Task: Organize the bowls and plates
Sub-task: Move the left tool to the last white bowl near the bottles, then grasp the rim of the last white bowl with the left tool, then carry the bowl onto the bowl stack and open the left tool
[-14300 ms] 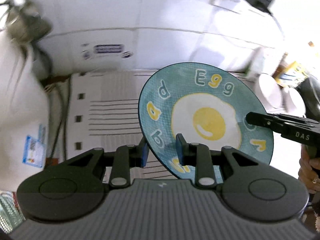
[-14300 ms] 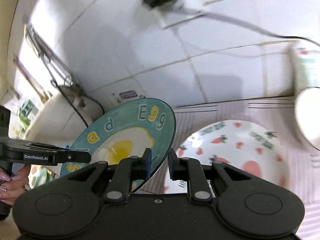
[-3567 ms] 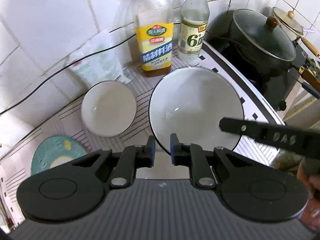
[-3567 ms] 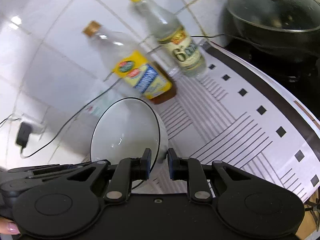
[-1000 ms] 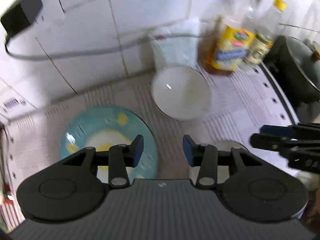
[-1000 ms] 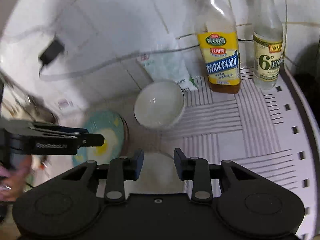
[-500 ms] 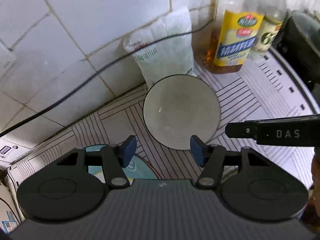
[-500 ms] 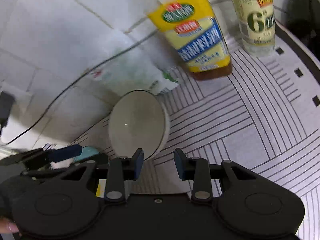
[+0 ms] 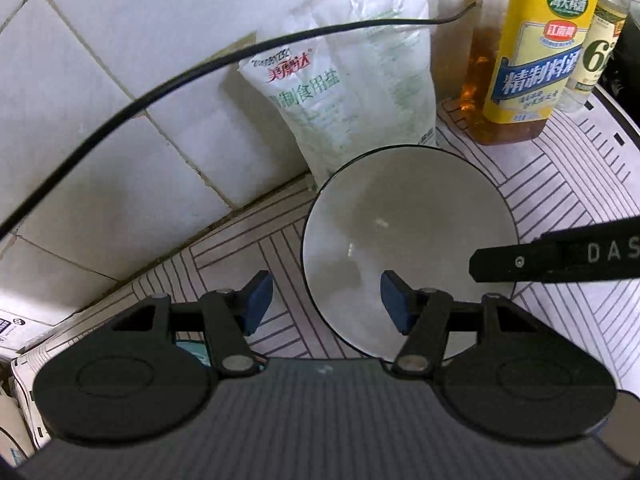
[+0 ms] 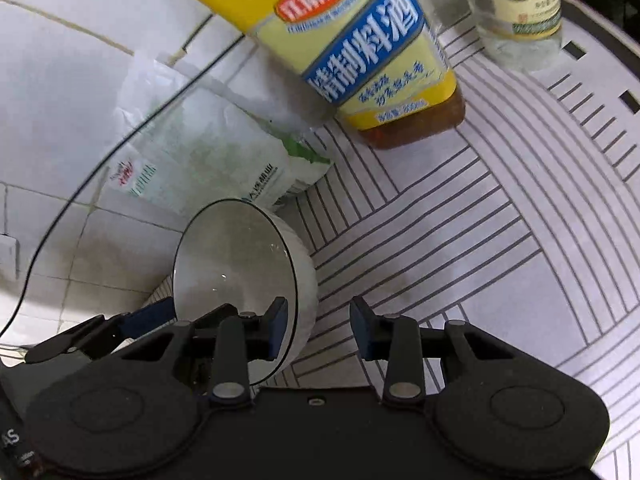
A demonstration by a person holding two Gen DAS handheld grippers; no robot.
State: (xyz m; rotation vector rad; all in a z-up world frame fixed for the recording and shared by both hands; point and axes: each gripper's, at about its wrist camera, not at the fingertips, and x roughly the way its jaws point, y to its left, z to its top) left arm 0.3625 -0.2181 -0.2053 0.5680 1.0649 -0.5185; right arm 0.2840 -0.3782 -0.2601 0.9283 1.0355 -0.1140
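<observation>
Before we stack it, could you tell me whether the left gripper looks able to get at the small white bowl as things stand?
Probably yes: the left gripper is open and straddles the near rim of the small white bowl, with nothing between them.

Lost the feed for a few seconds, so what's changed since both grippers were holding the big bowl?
The big bowl has been let go and is out of view. Both grippers have opened and closed in on the small white bowl: the left gripper straddles its near-left rim, the right gripper its right rim. The bowl, salt bag and cooking wine bottle stayed put.
</observation>
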